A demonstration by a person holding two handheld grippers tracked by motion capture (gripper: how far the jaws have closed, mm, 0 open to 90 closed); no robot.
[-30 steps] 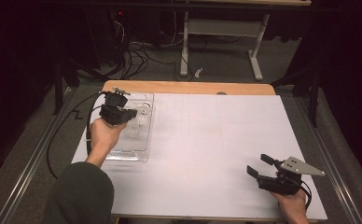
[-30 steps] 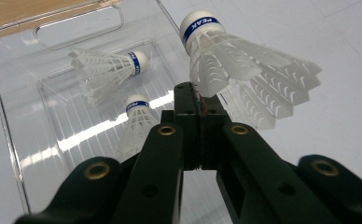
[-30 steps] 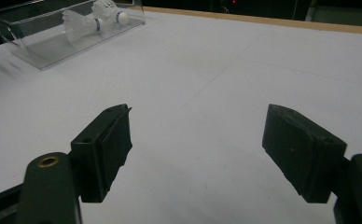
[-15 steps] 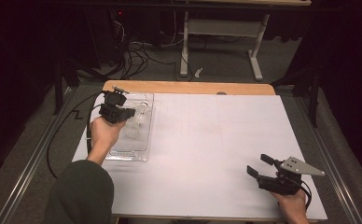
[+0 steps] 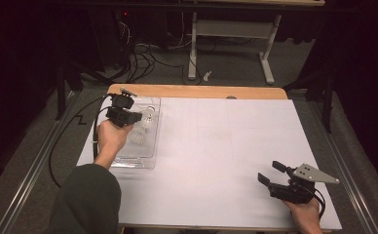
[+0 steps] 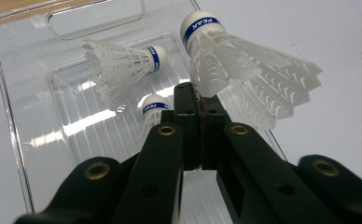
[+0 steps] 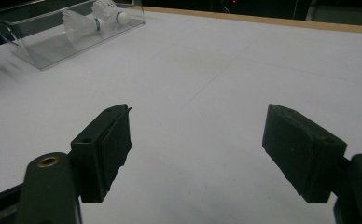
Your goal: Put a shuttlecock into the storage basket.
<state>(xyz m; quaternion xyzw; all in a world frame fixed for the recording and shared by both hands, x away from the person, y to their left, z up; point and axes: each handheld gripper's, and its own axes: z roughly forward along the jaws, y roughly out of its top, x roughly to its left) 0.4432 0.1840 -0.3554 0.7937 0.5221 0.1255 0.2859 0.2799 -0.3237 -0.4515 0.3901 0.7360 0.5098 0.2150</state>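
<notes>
- My left hand-held gripper (image 6: 200,100) pinches the skirt edge of a white plastic shuttlecock with a blue-banded cork (image 6: 244,70), apparently lifted above the clear plastic tray (image 6: 11,107).
- Two more shuttlecocks (image 6: 123,63) lie inside.
- My right hand-held gripper (image 7: 198,149) hovers spread over the white bench (image 7: 207,70).

Left gripper (image 5: 137,117), at upper left of the high view, is held by the left hand (image 5: 110,138), jaws pressed together. Right gripper (image 5: 270,174), at lower right, sits in the right hand (image 5: 304,212), jaws spread wide and pointing toward upper left.
</notes>
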